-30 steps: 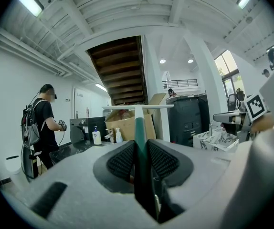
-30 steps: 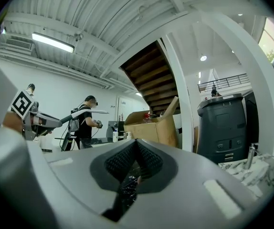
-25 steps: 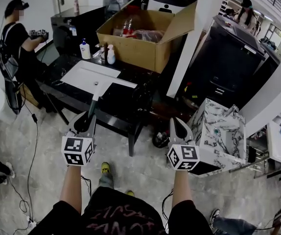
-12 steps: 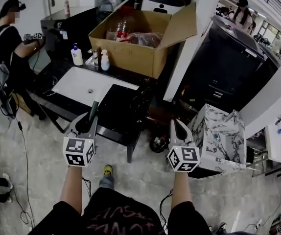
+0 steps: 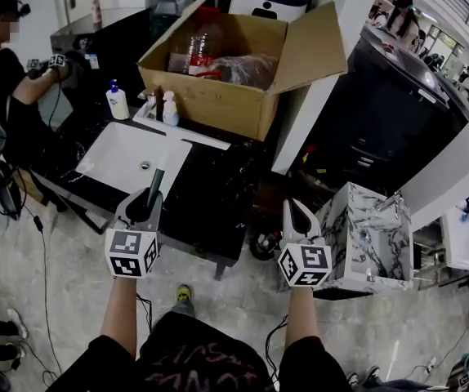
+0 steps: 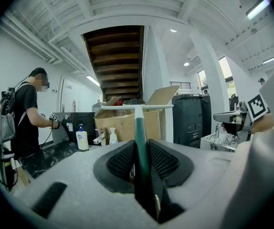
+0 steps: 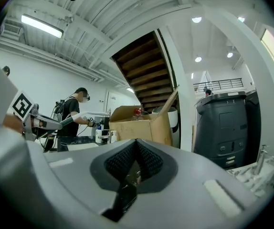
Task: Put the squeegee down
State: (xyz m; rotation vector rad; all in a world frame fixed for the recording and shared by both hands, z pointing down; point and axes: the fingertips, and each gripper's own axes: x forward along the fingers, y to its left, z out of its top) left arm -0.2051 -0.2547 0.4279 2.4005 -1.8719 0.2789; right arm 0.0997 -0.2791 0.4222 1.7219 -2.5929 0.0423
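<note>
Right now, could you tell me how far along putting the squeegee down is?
Done: nothing yet. In hand: the left gripper clamps the squeegee by its green handle, in the air at the black counter. Left: lower it onto a surface and release.

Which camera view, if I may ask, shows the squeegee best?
The left gripper view: the squeegee is central, green handle clamped in the left claw, white blade crosswise on top. The head view shows only its handle, the blade lost against the white sink. The right gripper view catches it small, at the left.
</note>
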